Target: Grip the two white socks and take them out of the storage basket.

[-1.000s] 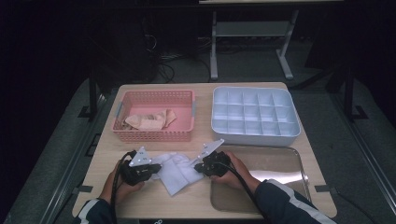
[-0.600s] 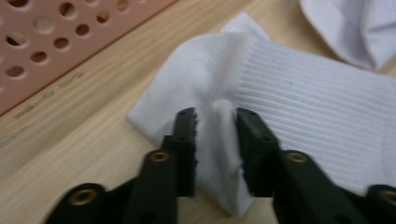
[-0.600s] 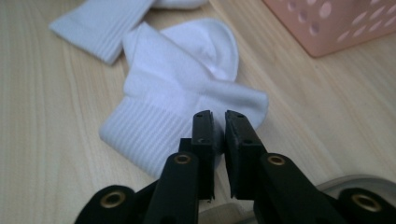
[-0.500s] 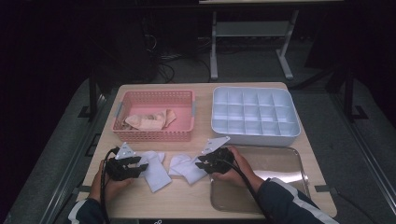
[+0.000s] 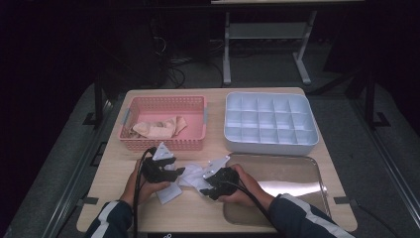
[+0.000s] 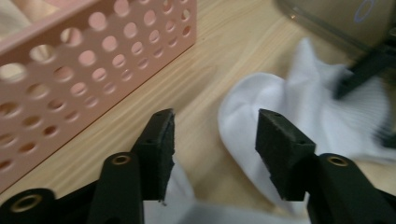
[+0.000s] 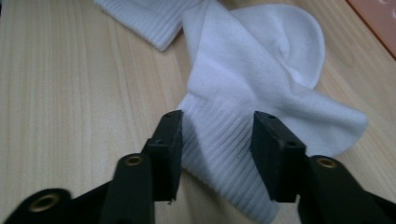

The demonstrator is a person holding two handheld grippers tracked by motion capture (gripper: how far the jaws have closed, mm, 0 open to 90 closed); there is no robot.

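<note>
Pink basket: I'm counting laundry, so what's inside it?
The pink basket holds crumpled beige cloth, probably socks. Whatever lies beneath the cloth or behind the near wall is covered.

White ribbed socks (image 7: 261, 88) lie on a pale wood-grain surface (image 7: 70, 93). The perforated basket (image 5: 166, 121) is pink. The divided tray (image 5: 270, 121) is light blue-white.

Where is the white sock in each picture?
High view: the sock lies near the table's front edge, between the two grippers.
Left gripper view: right of centre, reaching behind the right jaw.
Right gripper view: centre, its ribbed cuff between the jaws.
Shared landmark: the pink basket, a corner top right in the right gripper view.
</note>
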